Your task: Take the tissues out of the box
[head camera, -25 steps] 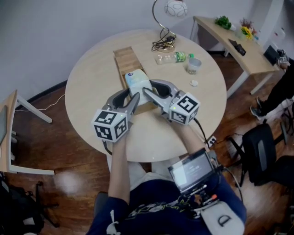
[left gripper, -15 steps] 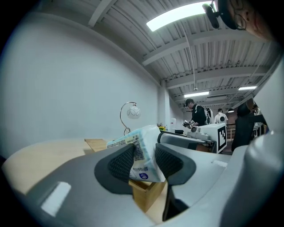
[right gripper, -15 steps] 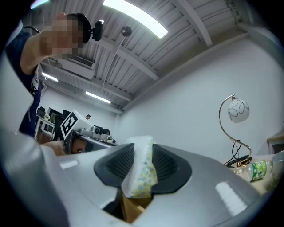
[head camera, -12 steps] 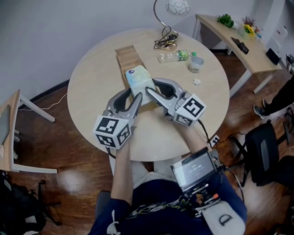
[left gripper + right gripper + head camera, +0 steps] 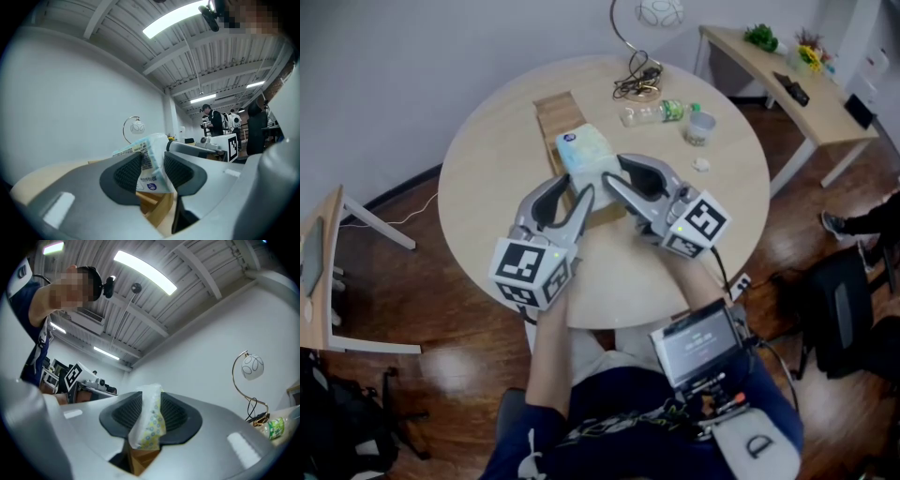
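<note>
Two pairs of pads are clamped on one thing. The left gripper's pads (image 5: 129,172) stand fairly wide apart and squeeze the thick body of the tissue pack (image 5: 151,164). The right gripper's pads (image 5: 174,414) sit much closer together, nipping a thin fold of its patterned wrapper.

From where I stand the left gripper (image 5: 578,192) comes at the pack from 7 o'clock and the right gripper (image 5: 614,171) from 4 o'clock. Their tips meet on the pack's near end, and the rest of it sticks out beyond them toward 12 o'clock.

I'd judge the pack as light and squashy: soft tissues in a thin plastic film that dents under the jaws. The film looks slick, and a fold of it could slide or tear if it carried the load alone. The broad hold across the body is the safer one; the nip on the fold serves better for steadying.

The pack hangs over the open wooden box (image 5: 559,117), whose edge shows just beneath it in both gripper views. Whether its far end is fully clear of the box I cannot tell.

The box lies on the round table (image 5: 487,169), running from 11 o'clock toward 5 o'clock. Well apart at 1 o'clock lie a bottle (image 5: 661,114) and a cup (image 5: 700,127).
</note>
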A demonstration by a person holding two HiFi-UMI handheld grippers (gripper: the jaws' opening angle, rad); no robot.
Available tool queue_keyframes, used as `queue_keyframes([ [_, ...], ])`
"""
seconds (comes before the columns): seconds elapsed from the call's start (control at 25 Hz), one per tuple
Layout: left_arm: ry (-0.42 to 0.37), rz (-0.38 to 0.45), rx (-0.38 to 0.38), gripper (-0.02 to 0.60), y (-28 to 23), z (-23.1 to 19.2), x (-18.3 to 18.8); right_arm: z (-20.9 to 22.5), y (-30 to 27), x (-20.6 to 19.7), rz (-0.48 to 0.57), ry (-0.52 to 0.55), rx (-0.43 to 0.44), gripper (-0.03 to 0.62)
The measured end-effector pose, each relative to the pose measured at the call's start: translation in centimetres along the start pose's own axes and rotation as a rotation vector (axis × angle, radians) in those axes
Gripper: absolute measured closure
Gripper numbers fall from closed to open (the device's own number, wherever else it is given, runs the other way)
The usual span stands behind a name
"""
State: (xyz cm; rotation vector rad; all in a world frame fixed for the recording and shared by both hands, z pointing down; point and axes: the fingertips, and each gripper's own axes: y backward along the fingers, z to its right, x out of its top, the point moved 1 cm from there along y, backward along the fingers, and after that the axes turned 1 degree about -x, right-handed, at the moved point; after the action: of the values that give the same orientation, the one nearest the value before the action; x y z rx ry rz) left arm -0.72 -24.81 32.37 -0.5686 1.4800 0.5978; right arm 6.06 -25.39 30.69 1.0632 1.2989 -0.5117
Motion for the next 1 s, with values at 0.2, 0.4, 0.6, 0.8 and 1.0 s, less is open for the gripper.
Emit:
queue_keyframes([
  [0.2, -0.014, -0.008, 0.001, 0.421, 0.3, 0.0, 0.1, -0.2, -0.1, 0.1, 0.000, -0.003, 0.039, 0.479],
  [0.4, -0.002, 0.004, 0.010, 0.422, 1.5, -0.5, 1.1, -1.6, -1.6, 1.8, -0.023, 0.035, 0.065, 0.480],
  [0.6, -0.005, 0.001, -0.003, 0.423, 2.5, -0.6, 2.1, -2.0, -1.9, 1.8, -0.080, 0.008, 0.035, 0.482],
  [0.8, -0.002, 0.003, -0.011, 0.423, 4.1, -1.0, 2.8, -3.3, -3.0, 2.4, -0.100, 0.001, 0.041, 0.484],
  [1.0, 0.000, -0.010, 0.012, 0.423, 6.3, -2.0, 3.1, -5.2, -4.5, 2.1, -0.102, -0.019, 0.063, 0.484],
])
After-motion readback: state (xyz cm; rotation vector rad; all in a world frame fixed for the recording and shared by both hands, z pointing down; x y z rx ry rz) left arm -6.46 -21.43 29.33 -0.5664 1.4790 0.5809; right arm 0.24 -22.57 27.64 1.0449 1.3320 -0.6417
